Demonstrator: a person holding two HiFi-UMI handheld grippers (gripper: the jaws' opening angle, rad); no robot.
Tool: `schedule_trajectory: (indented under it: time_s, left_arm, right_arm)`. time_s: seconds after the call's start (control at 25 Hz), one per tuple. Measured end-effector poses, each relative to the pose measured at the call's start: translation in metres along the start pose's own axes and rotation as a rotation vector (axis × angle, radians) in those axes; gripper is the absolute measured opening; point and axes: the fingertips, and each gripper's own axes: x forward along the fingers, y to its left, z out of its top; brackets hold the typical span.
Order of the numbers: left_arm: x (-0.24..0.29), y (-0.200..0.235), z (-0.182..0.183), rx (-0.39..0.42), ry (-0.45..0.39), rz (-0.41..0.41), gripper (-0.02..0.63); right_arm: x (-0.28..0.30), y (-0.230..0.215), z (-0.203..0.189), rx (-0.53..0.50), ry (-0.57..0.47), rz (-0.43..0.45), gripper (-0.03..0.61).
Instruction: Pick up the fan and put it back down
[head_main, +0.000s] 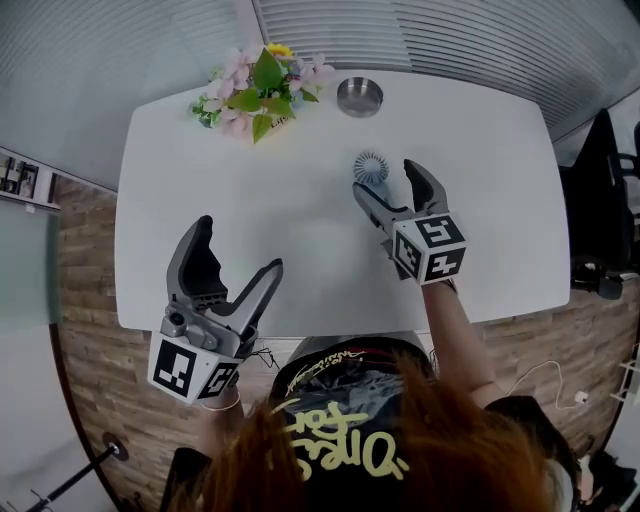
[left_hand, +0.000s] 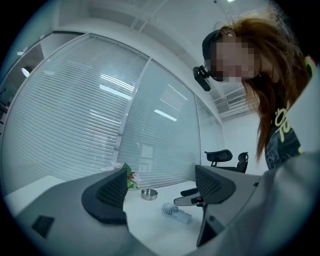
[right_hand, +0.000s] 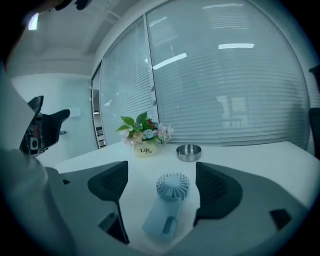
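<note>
A small pale blue hand fan (right_hand: 167, 202) lies flat on the white table (head_main: 200, 180), its round head (head_main: 371, 165) toward the far side. My right gripper (head_main: 387, 183) is low over it and open. The fan lies between the two pads (right_hand: 111, 184) with a gap on each side, and its handle is partly hidden in the head view. My left gripper (head_main: 240, 246) is open and holds nothing, near the table's front left edge. From the left gripper view the fan (left_hand: 176, 212) lies farther off, beyond the open left gripper (left_hand: 162, 192).
A pot of flowers (head_main: 258, 90) and a round metal ashtray (head_main: 359, 97) stand at the table's far side, behind the fan. Dark office chairs (head_main: 603, 190) are off the right end. Glass walls with blinds run behind the table.
</note>
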Motion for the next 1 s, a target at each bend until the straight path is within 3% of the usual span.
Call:
schedule_trajectory:
  time_s: [0.28,0.88,1.0]
  left_arm:
    - [-0.001,0.007,-0.006,-0.010,0.015,0.011,0.420]
    - [-0.003,0.008,-0.015,-0.032,0.022,-0.009,0.419]
    - [-0.005,0.008,-0.017,-0.033,0.024,-0.022,0.419]
  right_arm:
    - [0.042,-0.017,-0.048,-0.040,0.182,-0.047,0.411]
    - [0.070,-0.023,-0.073,-0.136,0.346,-0.097,0.405]
    - [0.070,-0.024,-0.072,-0.141,0.344,-0.088,0.354]
